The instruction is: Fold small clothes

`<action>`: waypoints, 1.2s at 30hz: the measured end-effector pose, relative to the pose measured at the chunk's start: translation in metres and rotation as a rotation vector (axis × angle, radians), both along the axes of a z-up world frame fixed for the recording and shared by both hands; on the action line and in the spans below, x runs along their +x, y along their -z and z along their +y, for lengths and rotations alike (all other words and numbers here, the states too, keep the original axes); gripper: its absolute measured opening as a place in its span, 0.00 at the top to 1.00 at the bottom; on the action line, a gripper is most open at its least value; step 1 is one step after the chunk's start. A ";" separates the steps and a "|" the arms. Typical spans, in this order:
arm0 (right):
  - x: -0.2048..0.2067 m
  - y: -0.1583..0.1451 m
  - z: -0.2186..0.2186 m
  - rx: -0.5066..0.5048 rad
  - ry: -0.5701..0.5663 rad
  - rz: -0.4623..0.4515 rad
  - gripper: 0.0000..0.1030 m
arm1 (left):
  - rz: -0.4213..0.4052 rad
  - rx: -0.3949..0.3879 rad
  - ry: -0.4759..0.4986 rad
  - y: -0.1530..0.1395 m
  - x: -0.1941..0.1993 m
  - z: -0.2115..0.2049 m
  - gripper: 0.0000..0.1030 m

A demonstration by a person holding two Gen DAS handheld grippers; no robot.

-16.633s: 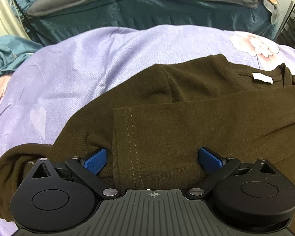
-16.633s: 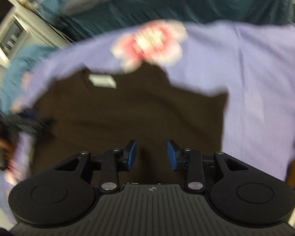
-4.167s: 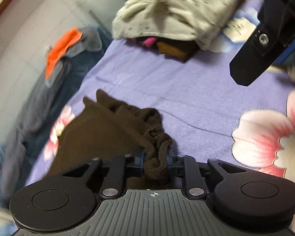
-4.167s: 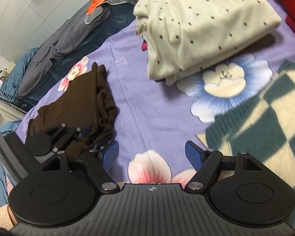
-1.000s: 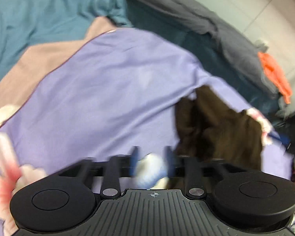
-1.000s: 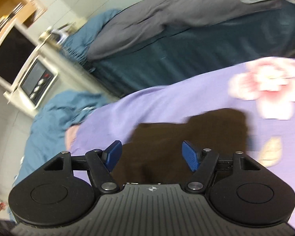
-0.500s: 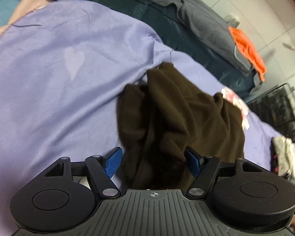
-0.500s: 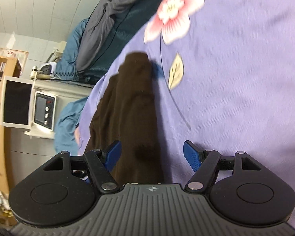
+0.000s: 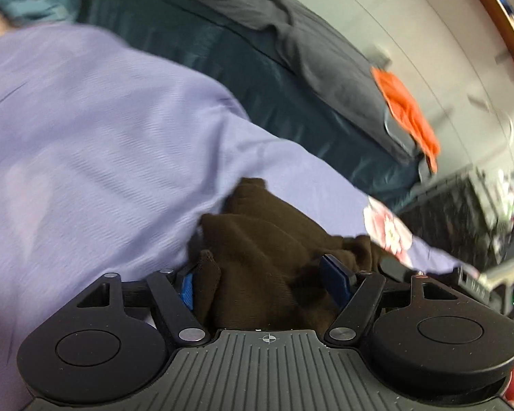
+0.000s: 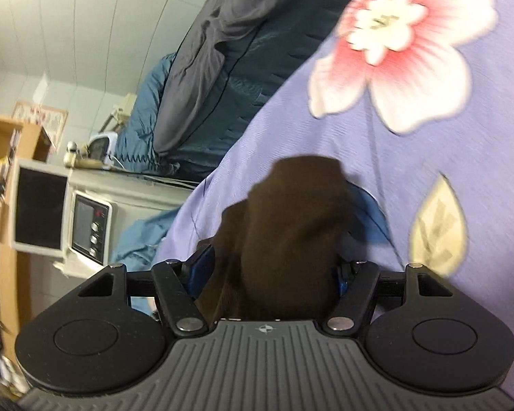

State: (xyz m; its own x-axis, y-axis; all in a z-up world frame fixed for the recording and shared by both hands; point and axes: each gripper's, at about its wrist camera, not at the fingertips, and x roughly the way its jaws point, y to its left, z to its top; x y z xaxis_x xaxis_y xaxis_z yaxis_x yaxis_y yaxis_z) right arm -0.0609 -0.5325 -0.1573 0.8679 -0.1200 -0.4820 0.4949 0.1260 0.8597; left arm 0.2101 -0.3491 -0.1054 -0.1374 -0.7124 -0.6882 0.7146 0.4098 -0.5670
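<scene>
A dark brown garment [image 9: 257,239] lies bunched on the purple flowered sheet [image 9: 102,137]. My left gripper [image 9: 261,281] is low over its near end, jaws wide apart, and the cloth fills the space between the blue pads [image 9: 335,274]. In the right wrist view the same brown garment [image 10: 291,212] rises in a folded ridge between the jaws of my right gripper [image 10: 272,269]. Those jaws are closing, still wide, with the cloth between them and partly covering both pads. The sheet [image 10: 462,171] shows a pink flower and a leaf beside it.
Beyond the sheet lie dark teal bedding [image 9: 257,78], a grey blanket [image 9: 308,44] and an orange cloth [image 9: 407,113]. A black wire rack [image 9: 462,219] stands at the right. A microwave [image 10: 85,226] on a cabinet is at the left of the right wrist view.
Both grippers have dropped onto the brown garment, which now sits between each pair of jaws. The right gripper has come closer along the cloth's ridge.
</scene>
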 end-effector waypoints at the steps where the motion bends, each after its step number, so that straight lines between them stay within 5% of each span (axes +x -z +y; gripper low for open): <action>1: 0.005 -0.002 -0.001 -0.016 -0.007 0.014 0.31 | -0.017 0.009 0.014 0.001 -0.003 -0.003 0.04; 5: 0.008 -0.006 0.005 -0.068 -0.012 0.130 0.72 | -0.008 0.011 0.019 0.000 -0.007 0.003 0.27; 6: 0.004 -0.004 0.006 -0.049 -0.005 0.124 0.74 | -0.015 0.003 0.022 -0.003 -0.010 0.006 0.30; 8: -0.003 -0.006 0.010 -0.022 0.017 0.108 0.76 | -0.045 -0.008 0.041 -0.012 -0.018 0.011 0.38; 18: -0.058 -0.092 0.072 -0.210 0.054 0.071 0.79 | -0.280 -0.138 0.239 -0.115 -0.113 0.035 0.42; 25: -0.167 -0.152 0.123 -0.314 0.116 0.070 0.80 | -0.312 -0.207 0.407 -0.159 -0.213 0.049 0.43; 36: -0.338 -0.226 0.153 -0.489 0.262 0.158 0.80 | -0.233 -0.307 0.667 -0.189 -0.377 0.014 0.44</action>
